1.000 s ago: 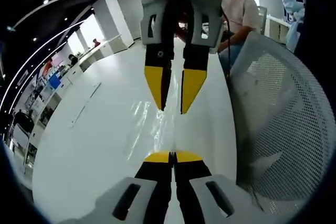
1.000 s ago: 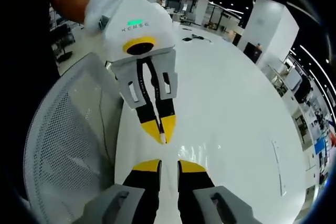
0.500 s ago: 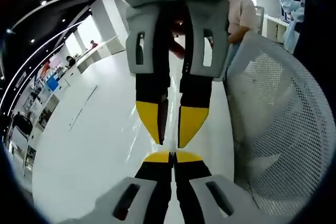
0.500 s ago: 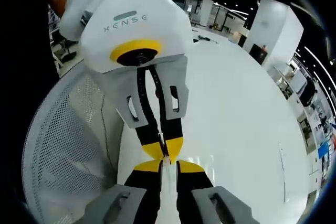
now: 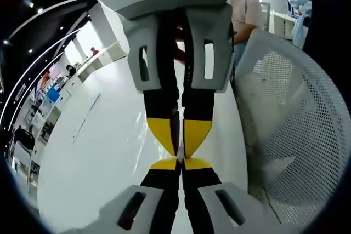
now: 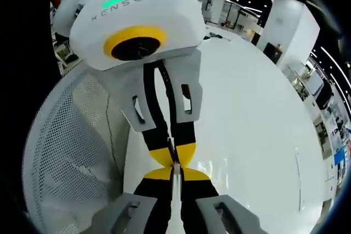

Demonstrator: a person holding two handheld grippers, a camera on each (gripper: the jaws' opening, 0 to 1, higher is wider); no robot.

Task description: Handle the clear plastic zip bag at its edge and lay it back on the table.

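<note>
White table [image 5: 88, 152] in a bright hall, mesh chair [image 5: 290, 130] beside. Now tip to tip: left gripper [image 5: 180, 162] and right gripper [image 6: 174, 172], both pinching the clear bag's [image 6: 174, 201] edge, ready for laying down.

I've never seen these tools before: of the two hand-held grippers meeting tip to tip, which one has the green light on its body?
The left hand-held gripper, seen in the right gripper view: a green light glows on its white casing. The right hand-held gripper shows none.

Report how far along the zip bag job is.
Done: both grippers have met tip to tip, the left gripper and right gripper shut on the clear plastic zip bag's edge. Left: laying it back on the white table.
</note>
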